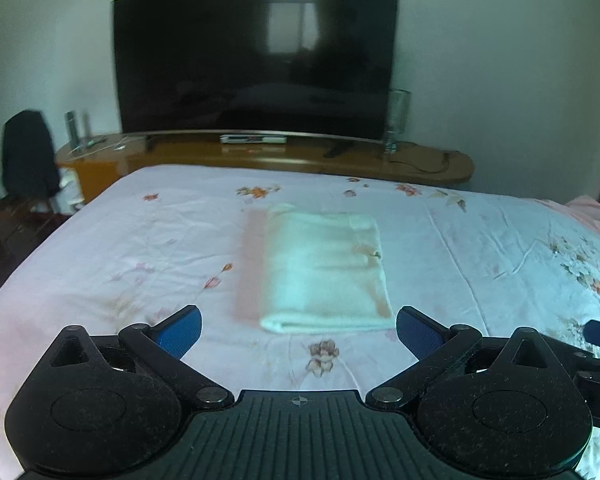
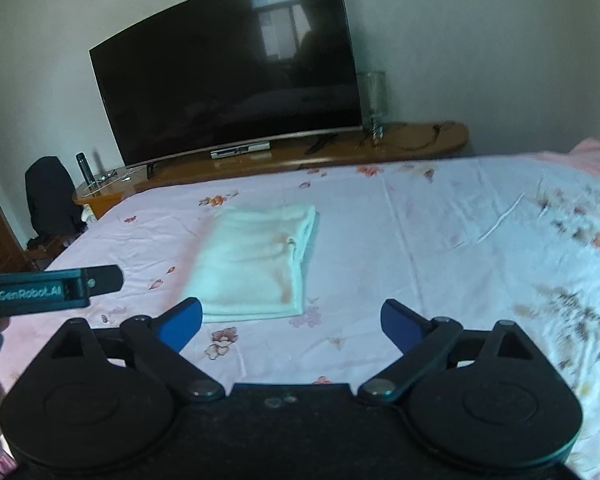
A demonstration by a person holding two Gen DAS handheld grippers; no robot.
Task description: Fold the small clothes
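A pale white folded garment [image 1: 324,268] lies flat as a neat rectangle on the pink floral bedsheet [image 1: 140,240]; a thin pink strip shows along its left side. My left gripper [image 1: 299,330] hangs above the sheet just short of the garment's near edge, open, with nothing between its blue pads. In the right wrist view the same garment [image 2: 256,260] lies ahead and to the left. My right gripper [image 2: 291,322] is open and empty over the bare sheet [image 2: 420,260], to the right of the garment. The left gripper's black body [image 2: 48,290] pokes in at the left edge.
A large dark television [image 1: 256,64] stands on a low wooden cabinet [image 1: 260,156] beyond the bed's far edge. A glass vase [image 1: 398,118] sits on the cabinet's right part, bottles [image 1: 76,130] on its left. A dark bag [image 1: 28,156] rests on the floor at far left.
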